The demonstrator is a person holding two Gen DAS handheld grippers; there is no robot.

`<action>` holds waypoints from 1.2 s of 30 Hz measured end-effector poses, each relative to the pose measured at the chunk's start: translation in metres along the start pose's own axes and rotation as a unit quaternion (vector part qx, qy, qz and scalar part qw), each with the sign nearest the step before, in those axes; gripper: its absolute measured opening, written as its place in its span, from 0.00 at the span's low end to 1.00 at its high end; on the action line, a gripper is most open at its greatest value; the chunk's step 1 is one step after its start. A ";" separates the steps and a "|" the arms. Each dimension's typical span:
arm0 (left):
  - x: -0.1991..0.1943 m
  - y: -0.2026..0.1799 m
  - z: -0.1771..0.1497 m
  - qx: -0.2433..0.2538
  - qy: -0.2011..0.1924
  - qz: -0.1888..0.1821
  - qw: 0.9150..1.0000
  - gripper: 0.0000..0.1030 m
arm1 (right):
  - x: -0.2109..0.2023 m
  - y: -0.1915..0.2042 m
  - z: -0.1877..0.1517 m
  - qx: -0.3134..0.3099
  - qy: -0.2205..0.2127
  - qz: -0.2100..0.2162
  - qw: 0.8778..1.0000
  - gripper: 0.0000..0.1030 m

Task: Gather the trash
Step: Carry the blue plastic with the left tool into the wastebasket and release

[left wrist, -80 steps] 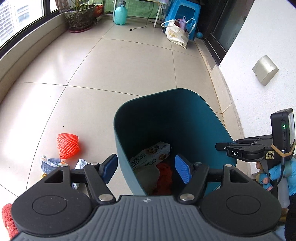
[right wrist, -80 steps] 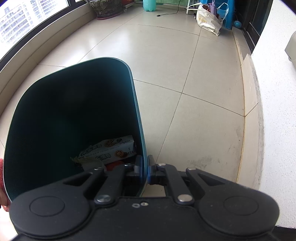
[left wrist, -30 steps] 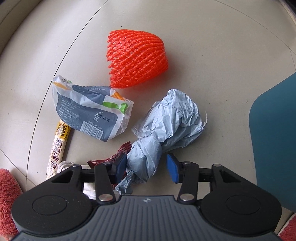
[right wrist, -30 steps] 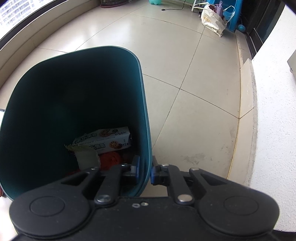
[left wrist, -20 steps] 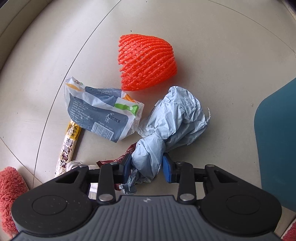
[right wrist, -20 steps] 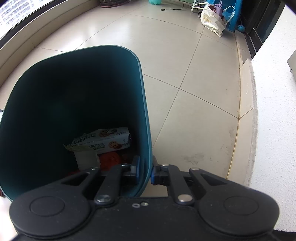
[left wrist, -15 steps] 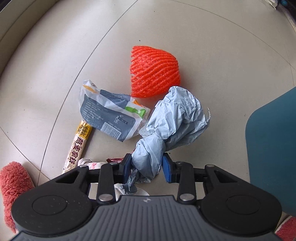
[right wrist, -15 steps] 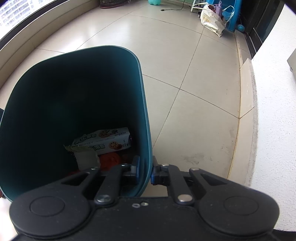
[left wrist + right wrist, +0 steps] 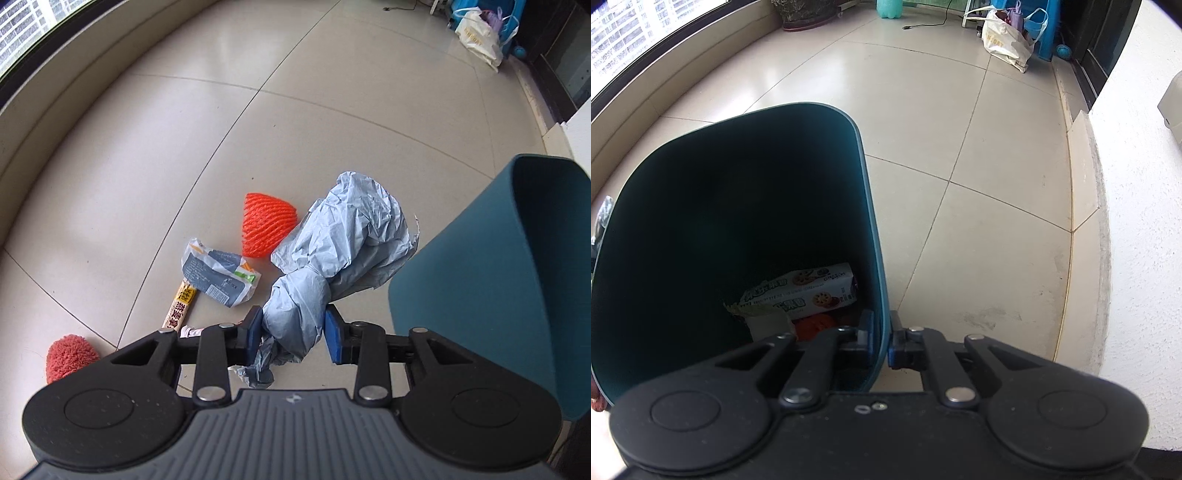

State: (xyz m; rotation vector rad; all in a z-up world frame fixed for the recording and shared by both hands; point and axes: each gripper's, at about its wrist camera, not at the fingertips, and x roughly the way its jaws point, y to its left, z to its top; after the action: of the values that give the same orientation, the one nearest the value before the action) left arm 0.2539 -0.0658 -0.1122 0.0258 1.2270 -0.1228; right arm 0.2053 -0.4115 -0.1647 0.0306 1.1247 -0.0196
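Note:
My left gripper (image 9: 293,334) is shut on a crumpled pale blue paper wad (image 9: 340,251), held well above the tiled floor. Below it on the floor lie an orange foam net (image 9: 266,229), a grey-white wrapper (image 9: 219,275), and a yellow sausage stick (image 9: 181,308). The teal trash bin (image 9: 491,280) stands to the right of the wad. My right gripper (image 9: 881,341) is shut on the teal trash bin's (image 9: 866,192) right wall, one finger inside and one outside. Inside the bin lie a biscuit box (image 9: 801,290) and some orange trash (image 9: 812,326).
A red fluffy slipper (image 9: 68,356) lies at the lower left. A low ledge under the window (image 9: 55,99) curves along the left. A white wall (image 9: 1137,229) rises at the right. Bags and a blue stool (image 9: 1015,33) stand far back, beside a plant pot (image 9: 805,13).
My left gripper closed on the blue paper wad and lifted it off the floor, so the remaining litter looks smaller and the bin has come into view. The right gripper kept its hold on the bin.

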 end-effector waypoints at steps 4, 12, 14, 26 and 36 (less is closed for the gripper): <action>-0.048 -0.027 0.007 0.017 -0.029 -0.013 0.999 0.33 | -0.002 -0.003 0.000 0.005 -0.001 0.000 1.000 0.05; -0.094 -0.092 0.021 0.073 -0.056 -0.032 0.995 0.33 | -0.004 -0.008 0.001 0.016 -0.002 0.010 1.000 0.05; -0.098 -0.108 0.023 0.087 -0.060 -0.035 0.994 0.33 | -0.004 -0.010 0.001 0.016 -0.002 0.011 1.000 0.05; -0.059 -0.207 0.017 0.167 -0.031 -0.045 0.984 0.33 | -0.005 -0.011 0.001 0.013 -0.004 0.013 1.000 0.05; 0.007 -0.238 0.001 0.198 0.001 -0.023 0.980 0.34 | -0.004 -0.010 0.001 0.011 -0.004 0.013 1.000 0.05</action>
State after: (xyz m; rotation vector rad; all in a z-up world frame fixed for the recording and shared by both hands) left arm 0.2315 -0.3025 -0.1074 0.3448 1.1883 -0.4067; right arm 0.2039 -0.4217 -0.1609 0.0645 1.1160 -0.0079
